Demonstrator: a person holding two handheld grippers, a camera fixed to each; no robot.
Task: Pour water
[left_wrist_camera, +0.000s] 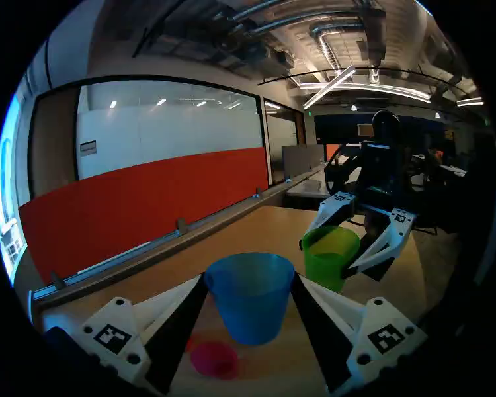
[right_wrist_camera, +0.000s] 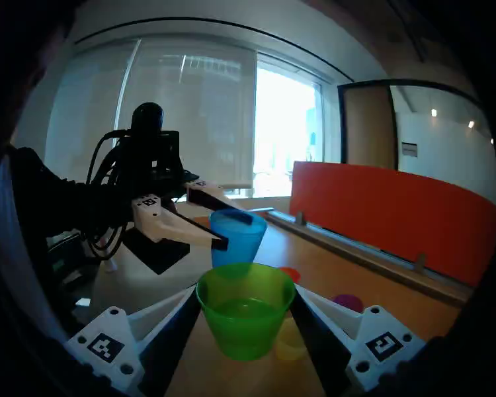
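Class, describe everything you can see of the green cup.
The green cup is translucent plastic, tapered, wider at its round rim. It is held upright, gripped on both sides by the right gripper's fingers, with liquid pooled in its lower part. The blue cup is just behind, apart.

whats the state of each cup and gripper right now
blue cup: upright, clamped by the left gripper, contents unclear
green cup: upright, part full of liquid, clamped by the right gripper
left gripper: shut on blue cup
right gripper: shut on green cup
pink cup: on the table, free
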